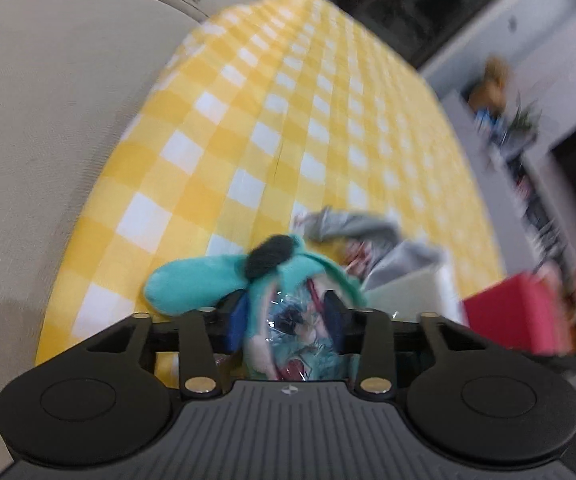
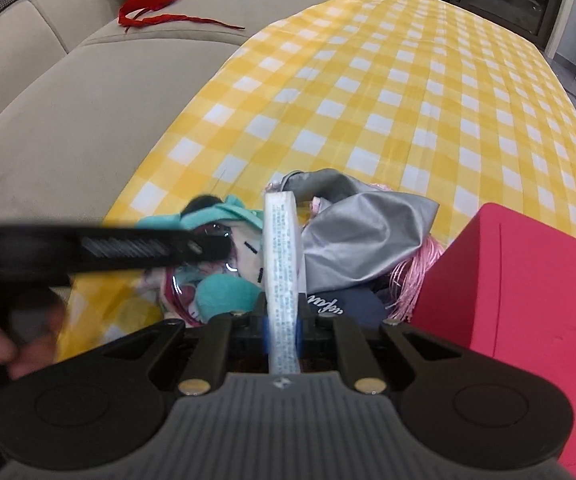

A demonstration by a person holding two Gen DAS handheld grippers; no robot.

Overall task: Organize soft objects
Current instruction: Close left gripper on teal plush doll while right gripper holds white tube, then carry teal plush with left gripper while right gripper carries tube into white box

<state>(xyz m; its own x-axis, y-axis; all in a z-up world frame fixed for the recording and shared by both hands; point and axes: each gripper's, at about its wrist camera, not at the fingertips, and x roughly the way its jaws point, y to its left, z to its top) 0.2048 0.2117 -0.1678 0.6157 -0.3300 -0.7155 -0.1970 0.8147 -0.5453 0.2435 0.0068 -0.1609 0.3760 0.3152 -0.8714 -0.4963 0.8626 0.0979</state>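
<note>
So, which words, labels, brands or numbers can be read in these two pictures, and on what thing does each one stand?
"ufau" is all that shows of white script on the dark navy cloth; the rest is hidden and the reading is uncertain.
White strip pinched in the right gripper: rows of small print, too small to read.
Plastic-wrapped teal plush toy between the left gripper fingers: nothing readable, picture blurred.
Red box: no text visible.

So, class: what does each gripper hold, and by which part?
Right gripper: white printed strip, pinched at its near end. Left gripper: around the teal plush doll; grip unclear.
</note>
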